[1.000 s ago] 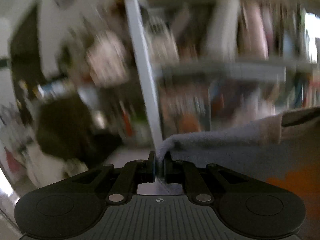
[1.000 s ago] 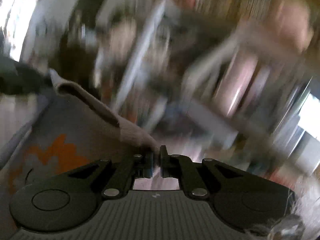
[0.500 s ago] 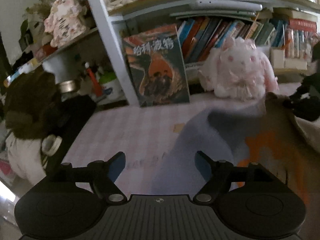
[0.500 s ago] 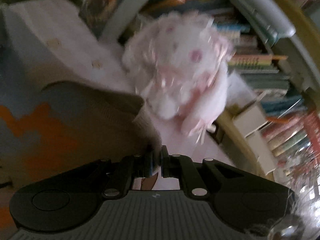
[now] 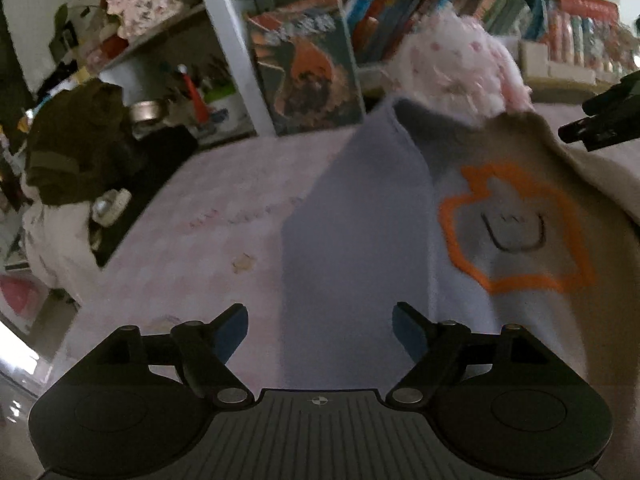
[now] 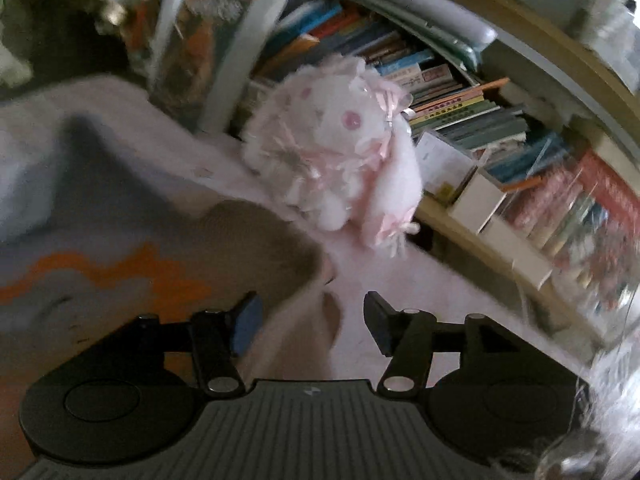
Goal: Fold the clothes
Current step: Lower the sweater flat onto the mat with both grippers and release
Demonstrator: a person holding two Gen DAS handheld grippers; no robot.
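A pale blue-grey and beige garment (image 5: 360,240) with an orange outline figure (image 5: 516,232) lies spread on the pink checked table cover (image 5: 224,216). My left gripper (image 5: 320,330) hangs open just above its near left part, nothing between the fingers. In the right wrist view the same garment (image 6: 132,232) fills the left, its beige edge running under my right gripper (image 6: 312,322), which is open. The right gripper's black tip (image 5: 600,120) shows at the far right of the left wrist view.
A pink-and-white plush toy (image 6: 340,152) sits at the garment's far edge, before a bookshelf (image 6: 460,92) of books. An upright book cover (image 5: 308,80) leans on a white shelf post (image 5: 228,40). A dark plush figure (image 5: 76,148) stands off the table's left.
Both grippers held the garment up a second ago; it now lies on the table. The left let go half a second ago, and the right has just opened and released the beige edge.
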